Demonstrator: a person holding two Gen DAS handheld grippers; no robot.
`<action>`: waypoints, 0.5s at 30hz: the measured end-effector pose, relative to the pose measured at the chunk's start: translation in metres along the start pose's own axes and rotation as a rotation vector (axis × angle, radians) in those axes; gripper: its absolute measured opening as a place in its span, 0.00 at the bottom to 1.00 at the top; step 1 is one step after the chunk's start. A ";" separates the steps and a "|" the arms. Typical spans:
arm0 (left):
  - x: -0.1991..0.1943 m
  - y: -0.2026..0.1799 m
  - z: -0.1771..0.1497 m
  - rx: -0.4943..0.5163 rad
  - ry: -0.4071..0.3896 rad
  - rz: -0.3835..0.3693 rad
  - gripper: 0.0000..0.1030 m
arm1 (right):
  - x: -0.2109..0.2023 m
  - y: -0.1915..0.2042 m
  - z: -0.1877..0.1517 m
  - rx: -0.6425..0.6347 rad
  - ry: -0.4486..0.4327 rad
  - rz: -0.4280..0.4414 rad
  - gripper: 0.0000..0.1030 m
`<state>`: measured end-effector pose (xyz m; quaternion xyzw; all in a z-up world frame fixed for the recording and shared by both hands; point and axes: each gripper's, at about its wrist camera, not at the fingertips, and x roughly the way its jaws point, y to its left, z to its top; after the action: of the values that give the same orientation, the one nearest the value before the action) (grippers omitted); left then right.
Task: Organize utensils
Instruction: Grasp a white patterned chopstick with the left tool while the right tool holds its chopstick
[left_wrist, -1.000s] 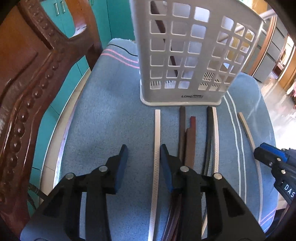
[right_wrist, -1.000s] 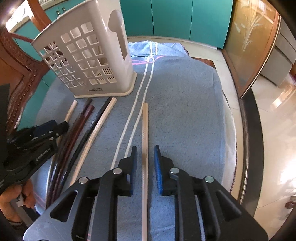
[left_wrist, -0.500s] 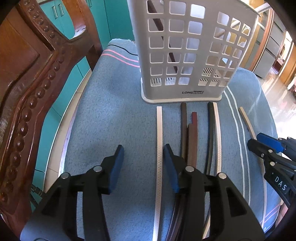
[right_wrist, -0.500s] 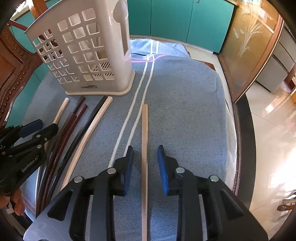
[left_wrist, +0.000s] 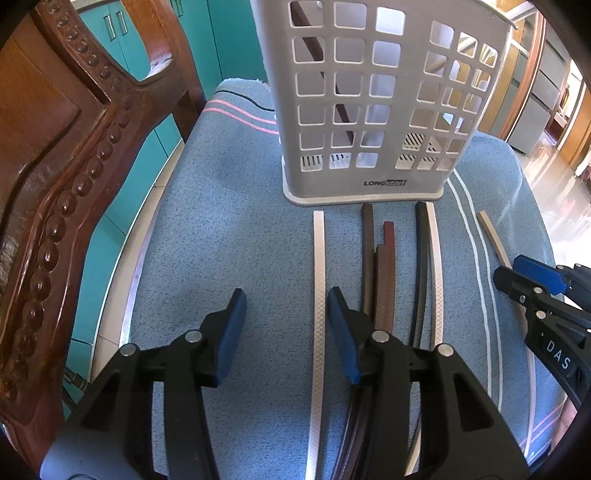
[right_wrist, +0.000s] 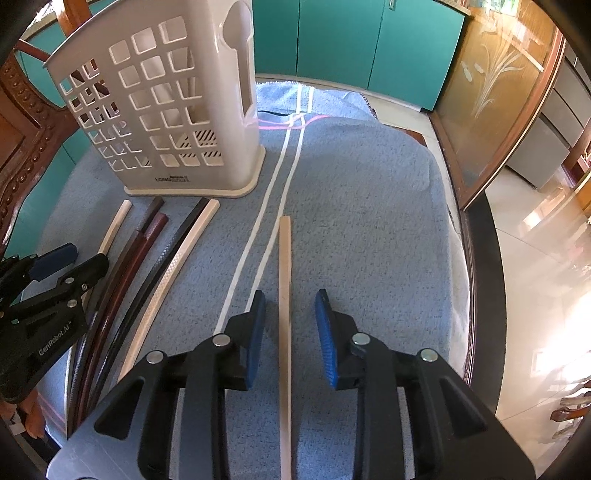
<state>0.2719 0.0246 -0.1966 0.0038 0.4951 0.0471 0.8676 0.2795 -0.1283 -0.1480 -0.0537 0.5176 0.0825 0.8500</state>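
A white slotted utensil holder (left_wrist: 373, 110) stands at the back of the blue towel, also in the right wrist view (right_wrist: 166, 118), with one dark stick inside. My left gripper (left_wrist: 286, 325) is open over a white chopstick (left_wrist: 318, 295), which lies just inside its right finger. Dark brown and red-brown chopsticks (left_wrist: 384, 280) and a black and white pair (left_wrist: 428, 266) lie to the right. My right gripper (right_wrist: 290, 325) is open astride a light wooden chopstick (right_wrist: 285, 295) lying on the towel.
A carved wooden chair back (left_wrist: 66, 177) rises close on the left. The blue towel (right_wrist: 369, 229) covers a round table whose edge drops off at the right. Teal cabinets (right_wrist: 351, 40) stand behind. Each gripper shows in the other's view.
Both grippers have opened wider. The right gripper's jaws, nearly closed around the wooden chopstick a second ago, now stand well apart. Both have drawn back slightly from the holder.
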 end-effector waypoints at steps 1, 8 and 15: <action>0.000 0.000 0.000 -0.001 0.000 0.000 0.46 | 0.000 0.000 0.000 -0.001 0.000 0.000 0.27; 0.000 -0.001 0.000 0.003 -0.001 0.004 0.46 | 0.002 0.000 0.002 -0.004 -0.003 -0.004 0.28; 0.000 0.001 0.000 0.003 -0.001 0.009 0.49 | 0.002 0.001 0.001 -0.007 -0.009 -0.004 0.28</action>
<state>0.2717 0.0253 -0.1970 0.0072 0.4945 0.0505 0.8677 0.2815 -0.1272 -0.1493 -0.0576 0.5135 0.0828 0.8522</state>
